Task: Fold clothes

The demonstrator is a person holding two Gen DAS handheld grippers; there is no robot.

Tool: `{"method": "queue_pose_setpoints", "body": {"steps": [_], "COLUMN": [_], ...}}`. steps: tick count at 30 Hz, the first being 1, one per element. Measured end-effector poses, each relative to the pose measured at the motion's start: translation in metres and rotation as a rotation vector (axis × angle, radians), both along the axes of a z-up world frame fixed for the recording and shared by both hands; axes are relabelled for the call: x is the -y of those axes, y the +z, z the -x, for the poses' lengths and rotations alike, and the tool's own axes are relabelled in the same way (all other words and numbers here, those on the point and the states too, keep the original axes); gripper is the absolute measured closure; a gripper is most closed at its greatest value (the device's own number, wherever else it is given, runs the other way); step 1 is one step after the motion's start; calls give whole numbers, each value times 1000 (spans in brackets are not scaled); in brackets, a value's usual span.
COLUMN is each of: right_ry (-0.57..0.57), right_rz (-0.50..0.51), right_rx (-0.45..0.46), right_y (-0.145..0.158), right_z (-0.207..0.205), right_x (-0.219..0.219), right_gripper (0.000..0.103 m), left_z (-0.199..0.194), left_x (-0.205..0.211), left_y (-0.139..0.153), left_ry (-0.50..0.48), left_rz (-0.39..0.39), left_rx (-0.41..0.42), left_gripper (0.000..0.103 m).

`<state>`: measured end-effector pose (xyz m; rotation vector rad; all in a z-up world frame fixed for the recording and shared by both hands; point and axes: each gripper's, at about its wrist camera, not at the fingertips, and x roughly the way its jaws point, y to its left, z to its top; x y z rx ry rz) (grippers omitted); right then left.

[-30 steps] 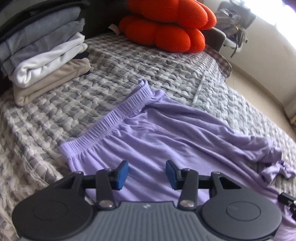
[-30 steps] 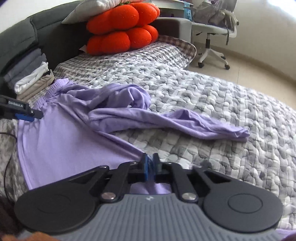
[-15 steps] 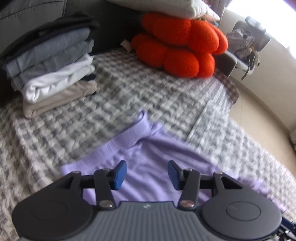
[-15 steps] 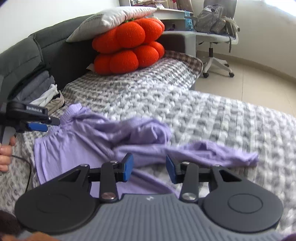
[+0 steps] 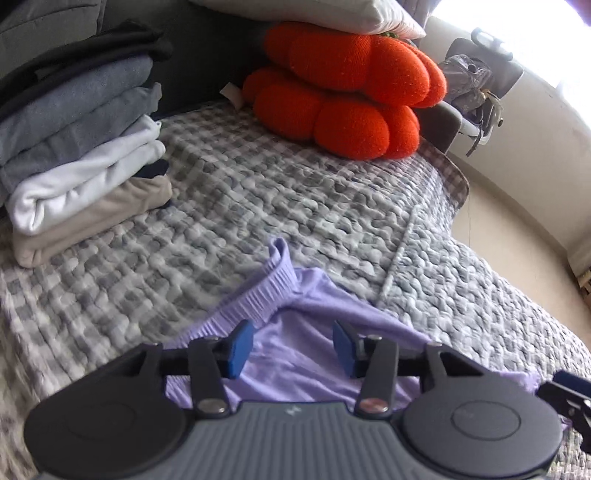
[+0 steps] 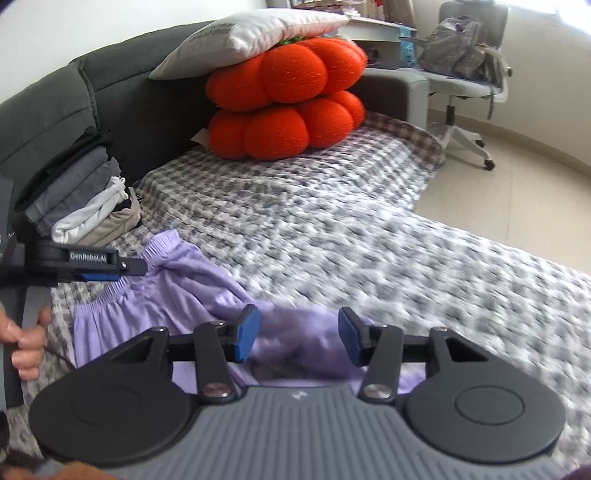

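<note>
A sofa (image 6: 110,96) with a dark grey back carries everything here, its seat covered by a grey and white checked quilt (image 6: 332,229) that runs out to the near edge. At the far end of the seat, against the arm, two orange cushions (image 6: 284,107) sit one on the other with a white pillow (image 6: 243,33) on top. Beyond the sofa's far corner stands an office chair (image 6: 465,74) with a bag on it. At the back edge of the seat, against the backrest, is a stack (image 5: 74,147) of folded clothes in black, grey, white and beige. The lilac garment (image 6: 166,291) lies unfolded on the quilt near the front edge, its gathered waistband towards the stack and the rest rumpled under both tools. The left tool (image 5: 291,349) hangs over the cloth just past the waistband; its jaws are closing, the blue pads apart with nothing pinched between them. The right tool (image 6: 297,336) hangs over a bunched fold of the same garment; its jaws are opening, pads clear of the cloth, gripping nothing. In the right wrist view a hand (image 6: 26,343) holds the left tool's handle at the left edge.
</note>
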<state>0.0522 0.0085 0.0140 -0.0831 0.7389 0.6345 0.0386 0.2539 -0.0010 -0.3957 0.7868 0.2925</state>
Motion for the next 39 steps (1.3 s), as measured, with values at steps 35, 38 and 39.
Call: {"method": "queue_pose_setpoints", "body": {"steps": [35,38,39], "right_ry": [246,244,238], "right_rz": [157,152,136], "right_rx": [-97,-102,-112], "right_y": [-36,-36,-34], "right_z": [-53,-53,-55], "right_x": [-135,-134,-131], "right_gripper": [55,55,55], "left_z": [-13,-14,-15], "left_x": [-81,-82,-84], "left_y": [-30,-31,-33], "left_ry": [115,97,98], "left_rz": [255,272,287], "left_rx": [-9,-1,-2], "left_gripper": [74,73,73]}}
